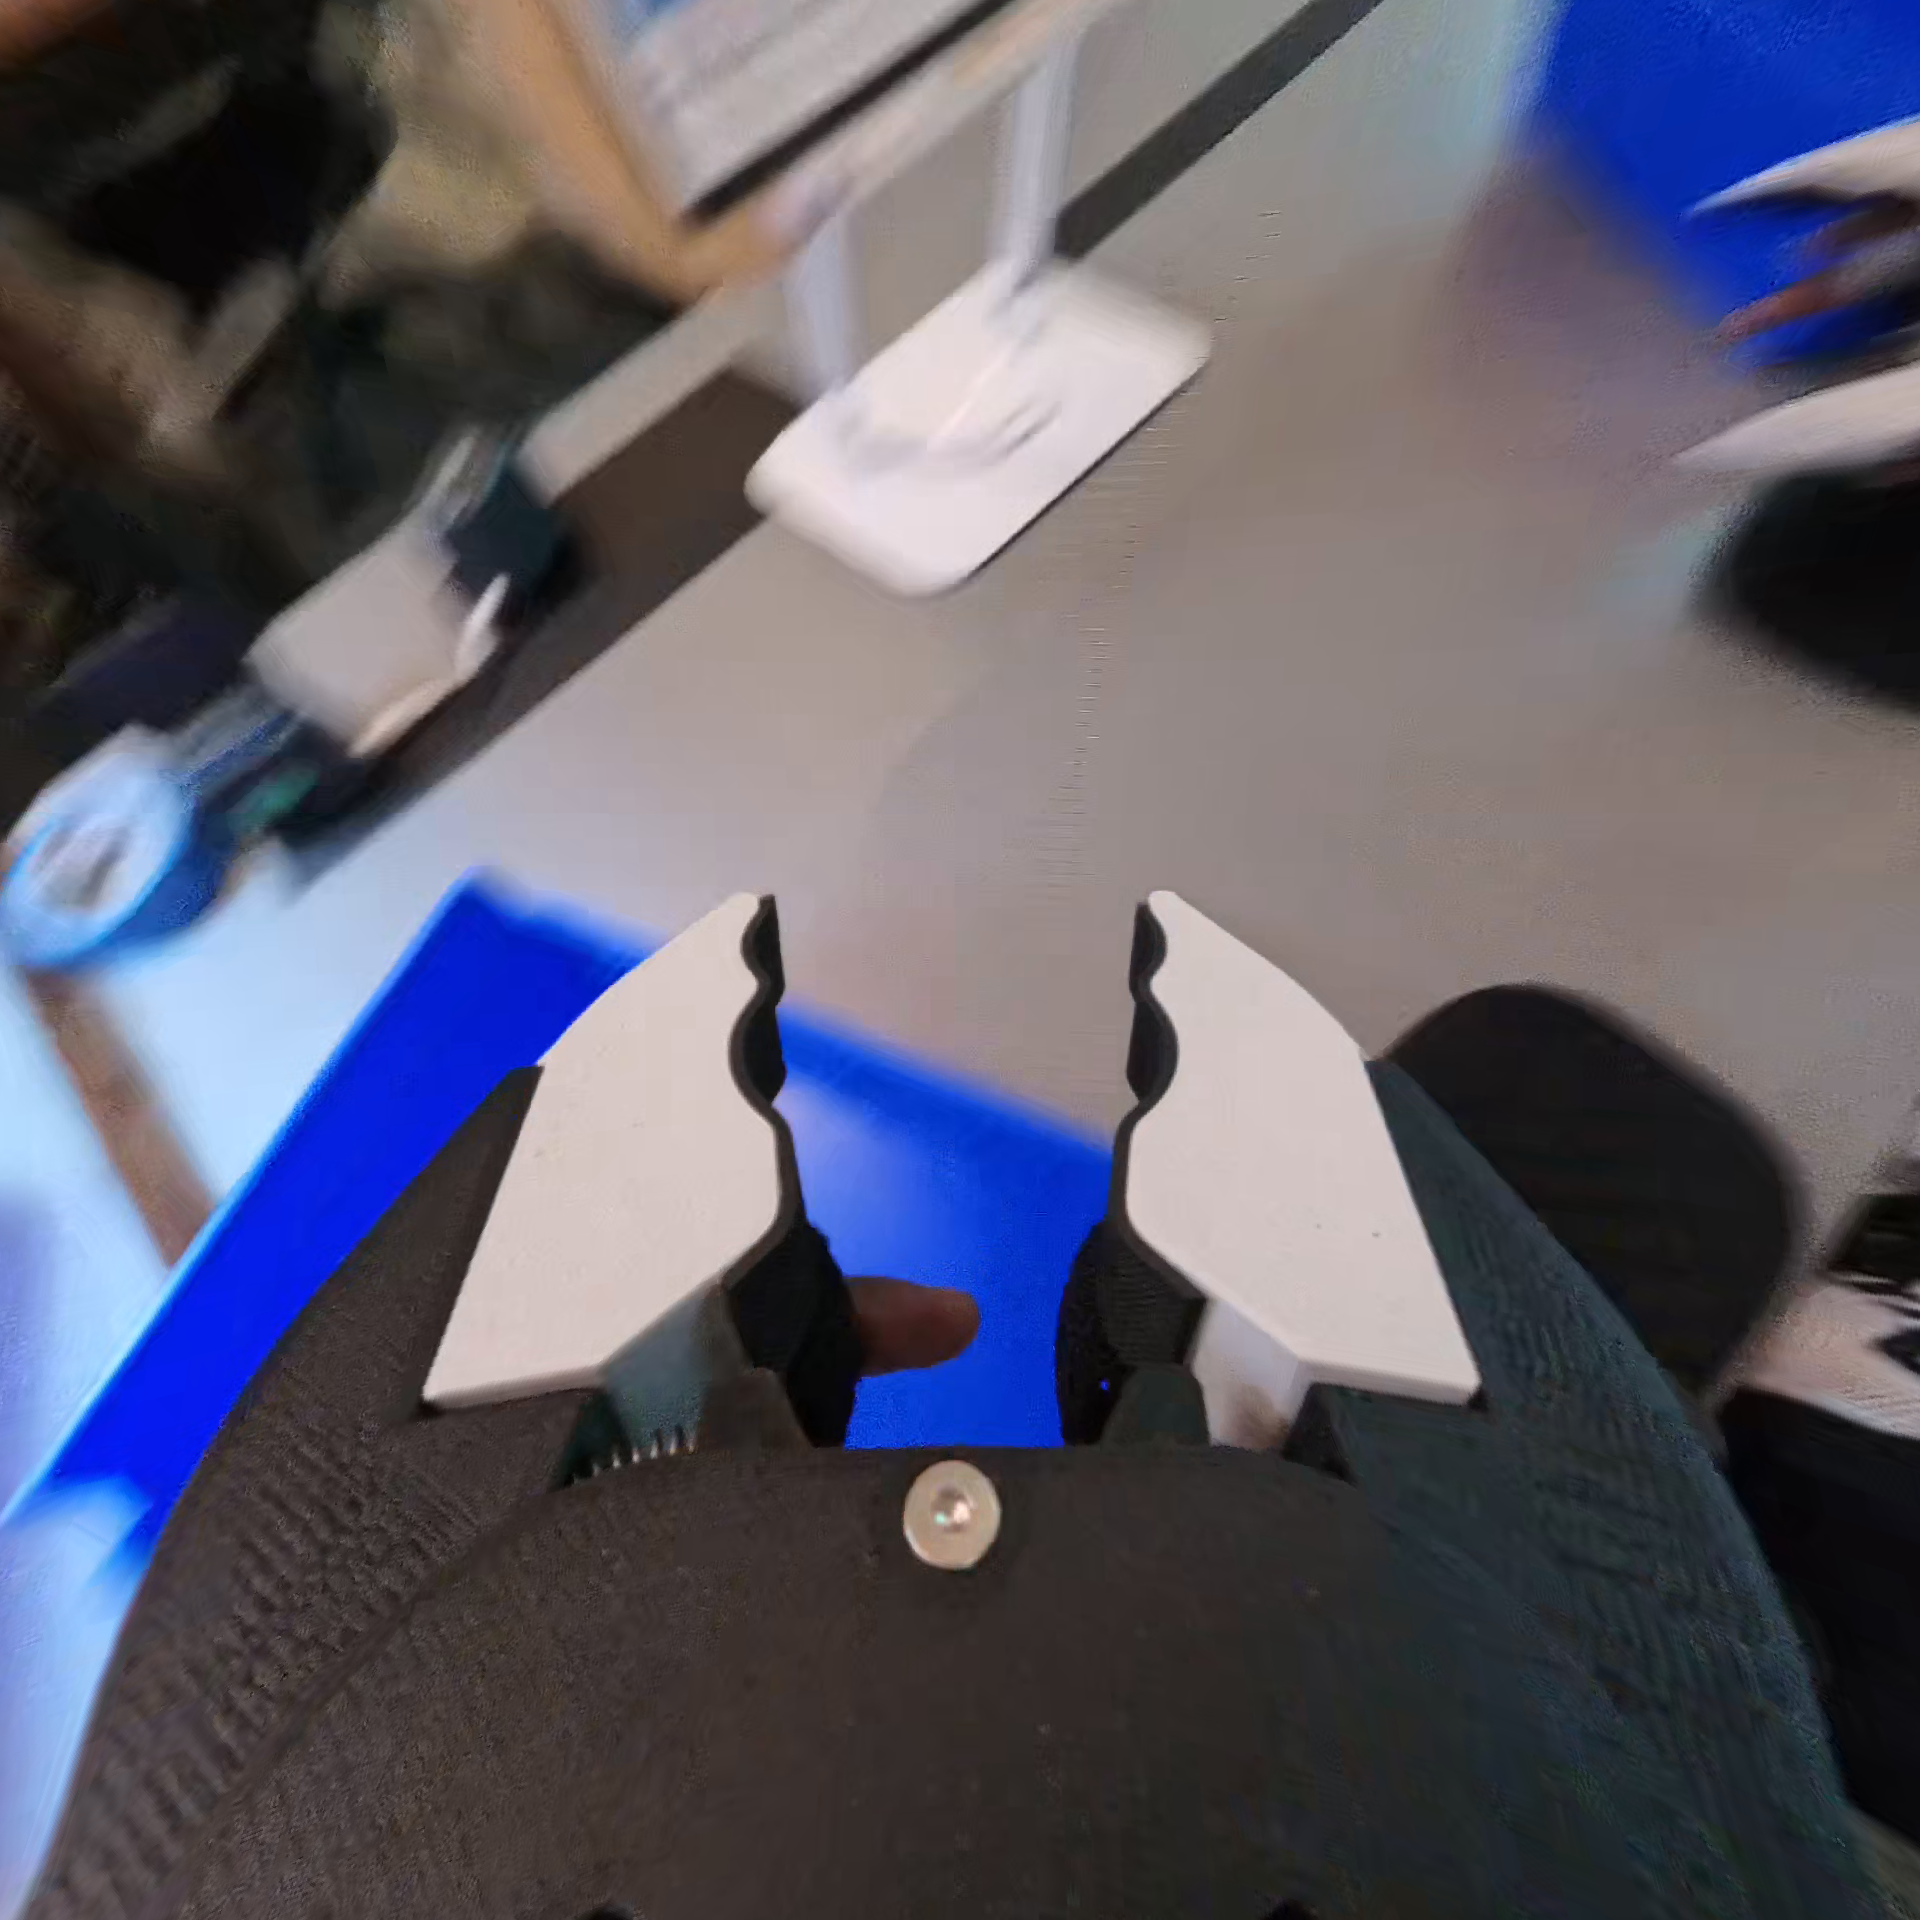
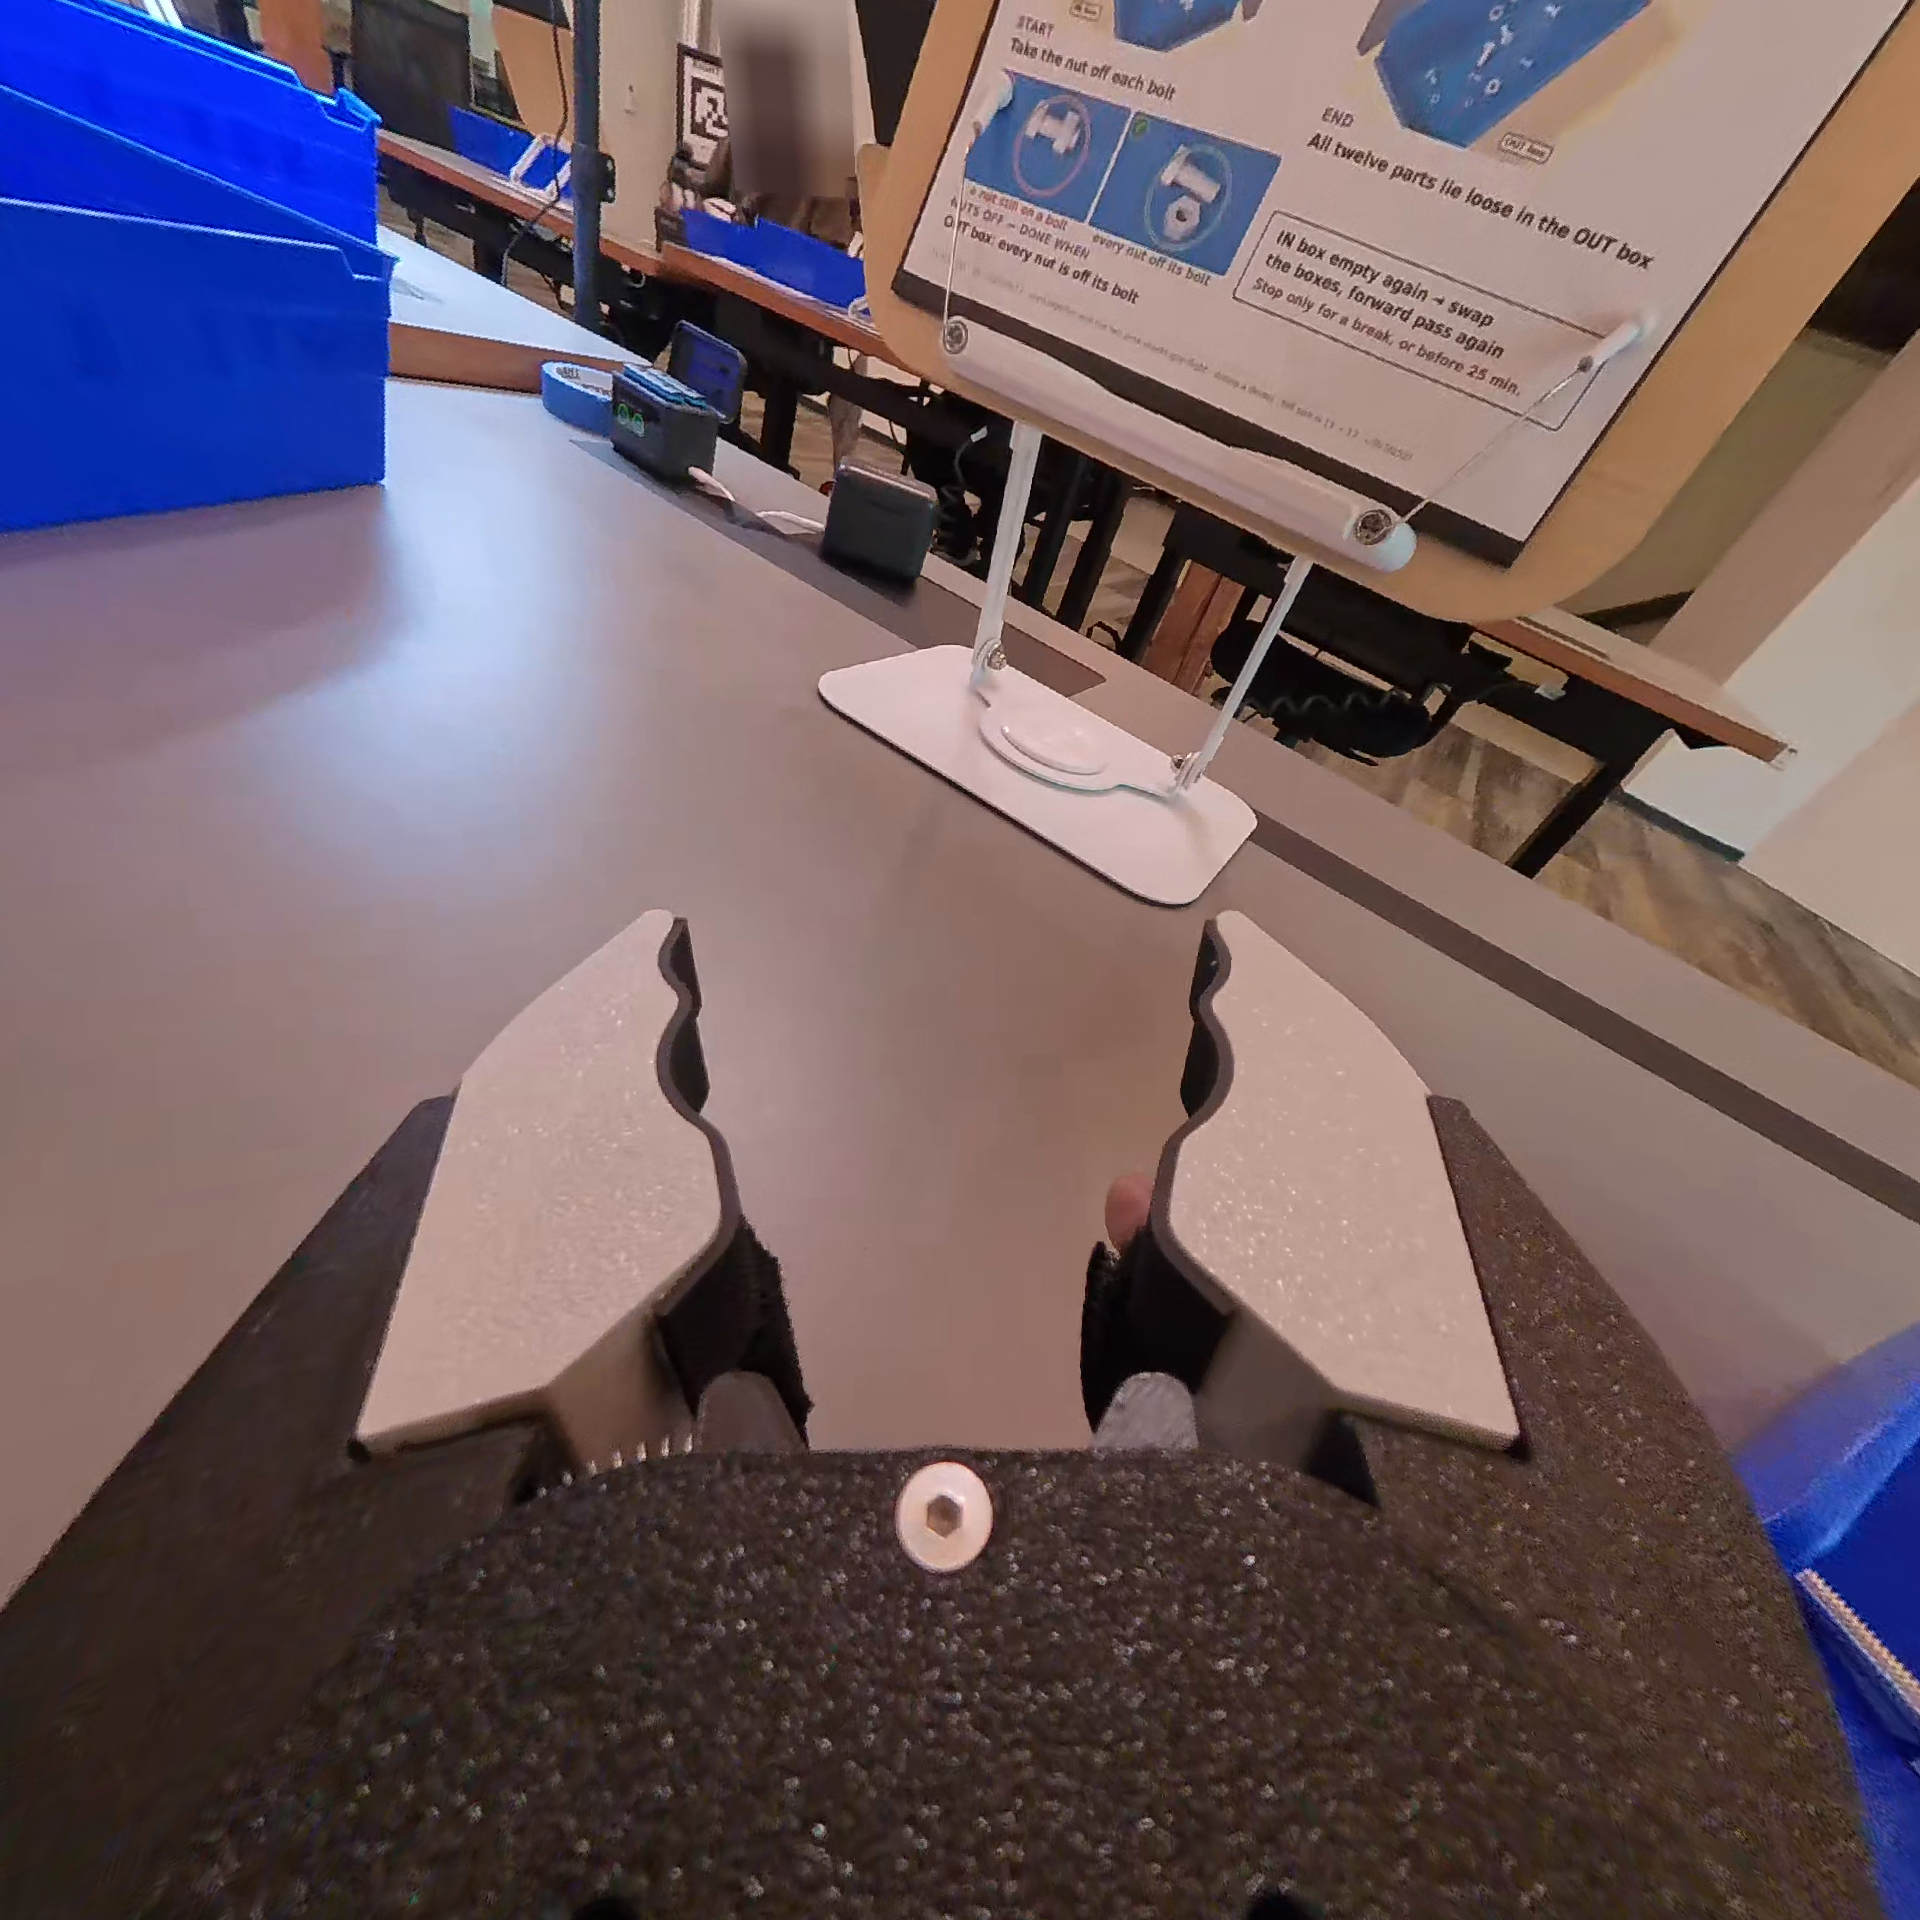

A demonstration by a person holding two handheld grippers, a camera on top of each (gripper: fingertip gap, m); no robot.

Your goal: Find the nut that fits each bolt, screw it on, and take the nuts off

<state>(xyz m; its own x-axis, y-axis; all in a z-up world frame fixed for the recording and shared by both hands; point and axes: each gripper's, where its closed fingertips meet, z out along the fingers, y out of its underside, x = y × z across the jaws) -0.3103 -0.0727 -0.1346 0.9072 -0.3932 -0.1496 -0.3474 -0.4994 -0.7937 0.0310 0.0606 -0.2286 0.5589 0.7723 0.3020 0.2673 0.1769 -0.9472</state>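
Note:
No bolt or nut shows in either view. My left gripper (image 1: 954, 914) is open and empty, held above the near part of a blue bin (image 1: 416, 1101) that lies under it on the grey table (image 1: 1299, 727); the left wrist view is blurred. My right gripper (image 2: 940, 935) is open and empty above the bare grey table (image 2: 520, 779). A corner of a blue bin (image 2: 1849, 1475) shows at the lower right edge of the right wrist view. A fingertip shows behind each gripper's fingers.
A white stand base (image 2: 1039, 769) holds an instruction board (image 2: 1351, 260) ahead. Stacked blue bins (image 2: 177, 312) stand at far left. A blue tape roll (image 2: 571, 390) and small dark devices (image 2: 665, 421) sit at the table's far edge. A black round object (image 1: 1600, 1164) lies right of the left gripper.

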